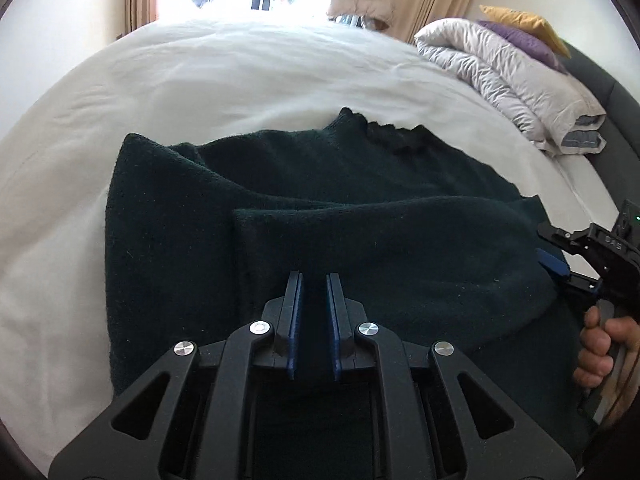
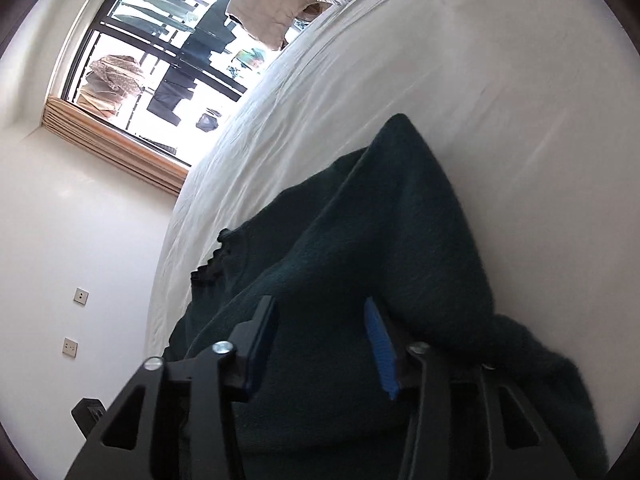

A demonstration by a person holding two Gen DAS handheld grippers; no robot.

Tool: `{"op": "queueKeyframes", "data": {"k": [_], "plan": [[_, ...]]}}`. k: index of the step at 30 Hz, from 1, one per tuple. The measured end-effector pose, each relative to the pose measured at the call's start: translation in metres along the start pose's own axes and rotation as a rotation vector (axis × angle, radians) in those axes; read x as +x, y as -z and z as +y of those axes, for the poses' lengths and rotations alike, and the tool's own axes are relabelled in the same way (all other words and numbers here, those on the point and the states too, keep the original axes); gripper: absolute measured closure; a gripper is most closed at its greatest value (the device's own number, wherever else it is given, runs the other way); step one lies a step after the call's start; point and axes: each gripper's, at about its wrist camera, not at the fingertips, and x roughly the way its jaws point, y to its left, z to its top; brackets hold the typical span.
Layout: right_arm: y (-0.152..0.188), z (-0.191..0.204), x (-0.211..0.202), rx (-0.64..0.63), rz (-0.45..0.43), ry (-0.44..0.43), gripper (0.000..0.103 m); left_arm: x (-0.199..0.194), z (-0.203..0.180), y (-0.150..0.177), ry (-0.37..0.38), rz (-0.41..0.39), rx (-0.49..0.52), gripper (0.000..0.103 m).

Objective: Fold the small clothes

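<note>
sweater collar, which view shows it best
The left wrist view: the sweater lies spread across it, with the ruffled collar at the far edge against the sheet. The right wrist view catches the collar only side-on.

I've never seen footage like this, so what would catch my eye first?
A dark green sweater sprawls half-folded across the white bed, filling the middle of both views. The left gripper pinches its near edge, blue pads almost together. At the right edge, a hand holds the right gripper over the knit.

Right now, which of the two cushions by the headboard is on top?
The mustard-yellow cushion: it rests on the purple cushion, which lies on the folded pale duvet.
</note>
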Motion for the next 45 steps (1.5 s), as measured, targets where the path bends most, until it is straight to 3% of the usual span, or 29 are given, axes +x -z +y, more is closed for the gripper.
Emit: {"op": "queueKeyframes", "data": {"k": [3,4,5,6,9,10,11,12,13,14,16,20,23,27,31,37,40,45], "plan": [[-0.003,-0.021,-0.007,0.035,0.009,-0.055,0.093,-0.003,0.007,0.003,0.022,0.0,-0.019,0.092],[-0.003,-0.026,-0.013,0.052,0.009,-0.058,0.093,-0.004,0.006,0.004,0.018,0.002,-0.017,0.092],[-0.001,-0.026,-0.021,0.054,0.001,-0.048,0.084,-0.007,0.006,0.005,0.005,0.001,-0.011,0.092],[0.003,-0.02,-0.032,0.033,-0.02,-0.031,0.061,-0.012,0.003,0.007,-0.028,-0.006,0.012,0.092],[0.017,0.001,-0.057,-0.075,-0.094,-0.078,0.027,-0.025,-0.005,0.021,-0.104,-0.014,0.072,0.092],[0.019,0.002,-0.055,-0.108,-0.088,-0.043,0.027,-0.03,-0.008,0.027,-0.128,-0.013,0.084,0.091],[0.019,-0.003,-0.048,-0.114,-0.052,-0.004,0.037,-0.036,-0.012,0.033,-0.156,-0.013,0.096,0.091],[0.02,-0.01,-0.039,-0.102,-0.022,0.002,0.054,-0.044,-0.009,0.039,-0.181,-0.013,0.109,0.091],[0.021,-0.015,-0.04,-0.087,-0.019,0.02,0.06,-0.051,-0.015,0.046,-0.221,-0.007,0.132,0.091],[0.021,-0.017,-0.047,-0.061,-0.015,0.029,0.059,-0.058,-0.019,0.054,-0.252,0.006,0.152,0.091],[0.026,-0.016,-0.07,-0.011,-0.015,0.013,0.046,-0.076,-0.025,0.075,-0.274,0.025,0.178,0.091],[0.057,0.001,-0.141,-0.113,-0.134,0.008,0.03,-0.117,-0.042,0.126,-0.269,-0.027,0.236,0.091],[0.088,0.004,-0.181,-0.168,-0.149,0.005,0.029,-0.149,-0.048,0.166,-0.23,-0.037,0.243,0.091],[0.133,0.005,-0.219,-0.261,-0.145,0.062,0.029,-0.179,-0.037,0.202,-0.196,-0.018,0.194,0.091],[0.161,0.002,-0.25,-0.368,-0.15,0.118,0.027,-0.203,-0.018,0.22,-0.213,-0.02,0.157,0.091],[0.178,-0.009,-0.278,-0.537,-0.168,0.285,0.027,-0.231,0.009,0.239,-0.211,-0.04,0.112,0.091],[0.188,-0.009,-0.287,-0.655,-0.153,0.365,0.027,-0.247,0.009,0.252,-0.228,-0.086,0.202,0.091],[0.213,-0.006,-0.305,-0.942,-0.169,0.494,0.021,-0.264,-0.009,0.287,-0.278,-0.107,0.484,0.09]]}}
